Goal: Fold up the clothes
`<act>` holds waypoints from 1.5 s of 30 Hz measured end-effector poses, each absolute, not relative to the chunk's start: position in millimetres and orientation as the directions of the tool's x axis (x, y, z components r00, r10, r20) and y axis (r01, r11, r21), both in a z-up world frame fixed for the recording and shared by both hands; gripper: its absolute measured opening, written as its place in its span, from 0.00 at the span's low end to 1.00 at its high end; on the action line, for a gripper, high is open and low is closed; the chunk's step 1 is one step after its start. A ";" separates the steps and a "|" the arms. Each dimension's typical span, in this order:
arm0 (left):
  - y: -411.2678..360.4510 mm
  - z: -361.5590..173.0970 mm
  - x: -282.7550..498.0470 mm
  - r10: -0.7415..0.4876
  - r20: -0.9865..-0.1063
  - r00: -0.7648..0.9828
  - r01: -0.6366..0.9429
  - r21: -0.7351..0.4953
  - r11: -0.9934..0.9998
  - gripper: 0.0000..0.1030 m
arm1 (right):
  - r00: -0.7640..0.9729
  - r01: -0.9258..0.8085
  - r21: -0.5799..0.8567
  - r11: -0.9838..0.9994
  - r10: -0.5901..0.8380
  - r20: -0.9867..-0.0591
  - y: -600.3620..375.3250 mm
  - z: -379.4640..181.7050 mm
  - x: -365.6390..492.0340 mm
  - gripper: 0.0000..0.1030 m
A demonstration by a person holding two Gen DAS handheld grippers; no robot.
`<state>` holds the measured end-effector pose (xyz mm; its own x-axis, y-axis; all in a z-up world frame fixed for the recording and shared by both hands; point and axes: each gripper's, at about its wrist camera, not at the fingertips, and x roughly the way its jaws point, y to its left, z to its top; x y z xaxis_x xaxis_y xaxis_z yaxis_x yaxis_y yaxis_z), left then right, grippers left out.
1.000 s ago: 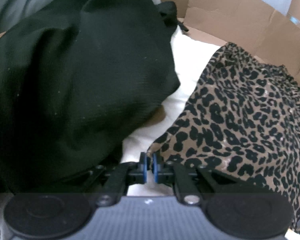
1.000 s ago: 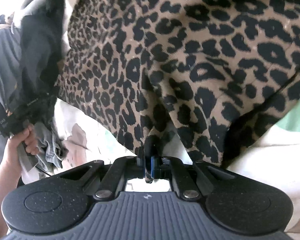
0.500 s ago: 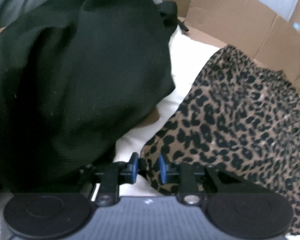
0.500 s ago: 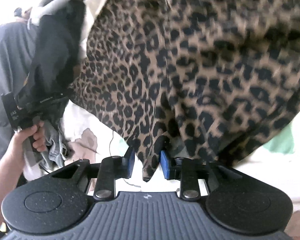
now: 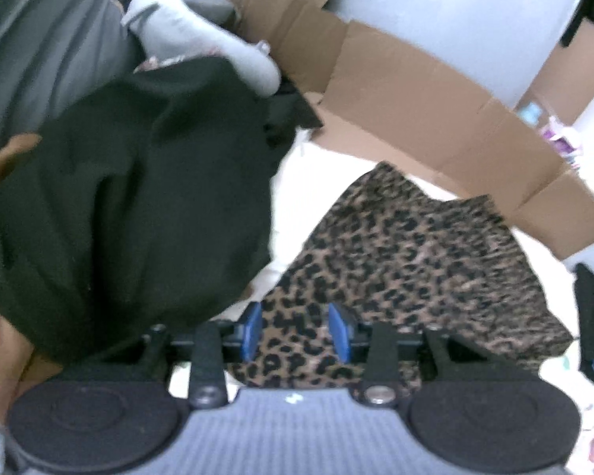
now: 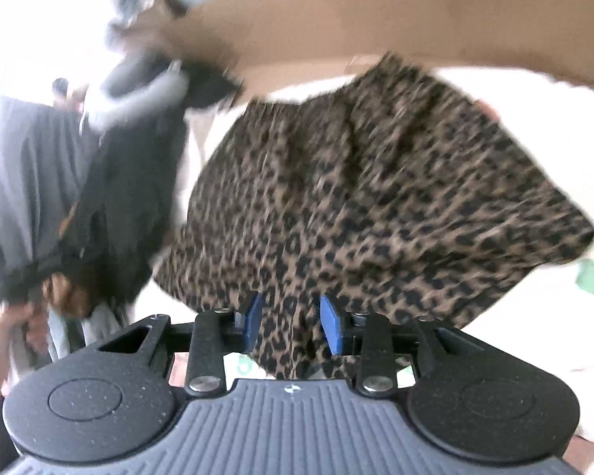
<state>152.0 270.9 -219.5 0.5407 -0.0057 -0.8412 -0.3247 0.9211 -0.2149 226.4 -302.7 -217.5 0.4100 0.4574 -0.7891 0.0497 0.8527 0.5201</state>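
Note:
A leopard-print garment lies spread on a white sheet; it also fills the right wrist view. My left gripper is open, its blue pads apart over the garment's near edge. My right gripper is open too, with the garment's near edge lying between its pads. Neither gripper pinches the cloth. Both views are blurred.
A pile of black cloth lies to the left of the garment, also in the right wrist view. Brown cardboard flaps stand behind the sheet. Grey clothing lies at the far left. A person's hand shows at the left.
Both grippers went from shut on the leopard garment's edge to open. The garment dropped flat onto the sheet and both cameras pulled back from it.

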 end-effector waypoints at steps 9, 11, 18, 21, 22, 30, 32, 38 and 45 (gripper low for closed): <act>237.6 -145.4 124.2 -0.040 -0.835 0.548 -0.277 -0.227 0.934 0.50 | 0.476 0.203 0.375 0.904 0.244 -0.845 -352.4 -88.6 210.5 0.43; 232.7 -127.9 115.8 -0.050 -0.832 0.553 -0.255 -0.226 0.940 0.50 | 0.489 0.232 0.383 0.894 0.232 -0.840 -359.8 -62.2 202.7 0.43; 225.9 -63.1 91.7 -0.055 -0.811 0.582 -0.225 -0.226 0.948 0.53 | 0.499 0.177 0.375 0.910 0.245 -0.831 -374.5 31.4 178.9 0.44; 225.2 -35.2 78.1 -0.051 -0.792 0.608 -0.224 -0.233 0.946 0.56 | 0.498 0.128 0.400 0.908 0.290 -0.817 -382.6 67.1 165.4 0.49; 225.6 -26.5 74.0 -0.054 -0.786 0.616 -0.219 -0.237 0.946 0.58 | 0.501 0.113 0.399 0.910 0.295 -0.814 -383.7 77.1 160.7 0.49; 231.4 6.3 55.8 -0.073 -0.763 0.643 -0.188 -0.249 0.950 0.61 | 0.517 0.108 0.321 0.941 0.223 -0.826 -386.3 101.3 132.6 0.55; 232.4 6.1 54.3 -0.071 -0.767 0.637 -0.186 -0.242 0.952 0.61 | 0.520 0.100 0.317 0.943 0.222 -0.825 -387.2 100.7 128.9 0.55; 227.5 -2.2 61.3 -0.029 -0.789 0.614 -0.222 -0.208 0.953 0.61 | 0.521 0.095 0.315 0.944 0.222 -0.824 -398.8 77.3 119.4 0.56; 220.3 -19.3 83.2 0.026 -0.786 0.618 -0.240 -0.157 0.958 0.73 | 0.535 0.088 0.286 0.954 0.197 -0.822 -422.8 22.6 146.5 0.56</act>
<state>83.2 220.3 -19.3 0.6176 0.0259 -0.7860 -0.2400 0.9580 -0.1570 146.5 -422.8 22.6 0.5346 0.1972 -0.8218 0.0880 0.9541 0.2863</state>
